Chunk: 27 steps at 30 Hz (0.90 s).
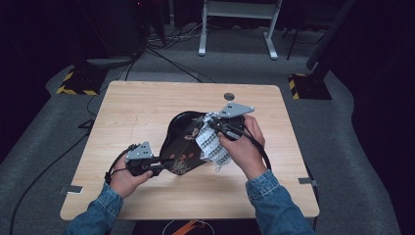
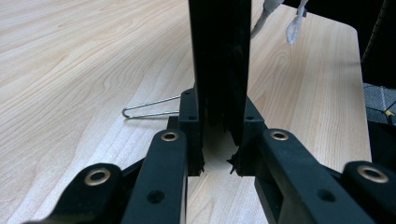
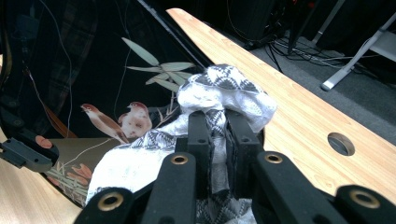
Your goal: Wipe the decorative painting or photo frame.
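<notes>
A glossy black lacquer tray [image 1: 180, 142] painted with birds and leaves [image 3: 116, 119] lies tilted on the wooden table [image 1: 142, 107]. My left gripper [image 1: 157, 169] is shut on the tray's near edge [image 2: 219, 70], which stands upright between its jaws. My right gripper [image 1: 211, 126] is shut on a white cloth with a black pattern [image 1: 211, 144], bunched over the tray's right side. Seen from the right gripper, the cloth [image 3: 224, 93] bulges out past the fingertips and rests against the painted surface.
A thin bent wire [image 2: 149, 108] lies on the table beside the left jaws. A round cable hole [image 1: 229, 96] sits at the table's far edge. White cords [image 2: 294, 23] hang near the far side. Cables and a white desk frame [image 1: 235, 29] stand on the floor beyond.
</notes>
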Available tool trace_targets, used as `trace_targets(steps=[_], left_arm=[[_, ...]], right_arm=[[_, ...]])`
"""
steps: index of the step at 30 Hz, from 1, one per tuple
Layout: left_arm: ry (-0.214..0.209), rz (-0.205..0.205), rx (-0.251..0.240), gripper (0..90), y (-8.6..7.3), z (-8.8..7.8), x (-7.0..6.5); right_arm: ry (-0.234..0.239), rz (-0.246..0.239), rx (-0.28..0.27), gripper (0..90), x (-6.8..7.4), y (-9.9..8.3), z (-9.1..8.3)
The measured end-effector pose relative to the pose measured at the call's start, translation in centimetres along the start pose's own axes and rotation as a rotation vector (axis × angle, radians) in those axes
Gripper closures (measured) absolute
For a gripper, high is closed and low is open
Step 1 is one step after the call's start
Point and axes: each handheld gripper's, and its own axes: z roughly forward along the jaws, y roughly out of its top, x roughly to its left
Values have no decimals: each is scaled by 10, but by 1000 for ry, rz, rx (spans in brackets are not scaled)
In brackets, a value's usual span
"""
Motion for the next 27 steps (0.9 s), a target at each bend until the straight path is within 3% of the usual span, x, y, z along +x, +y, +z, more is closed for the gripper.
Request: trace_targets(steps=[18, 23, 27], left_arm=[[-2, -2, 7, 782, 2, 1, 1], [-9, -5, 3, 783, 2, 1, 2], [-8, -2, 2, 783, 2, 1, 2]], right_arm=[[140, -101, 11, 827, 52, 4, 20], [161, -121, 12, 826, 59, 4, 23], [151, -102, 4, 827, 53, 3, 20]])
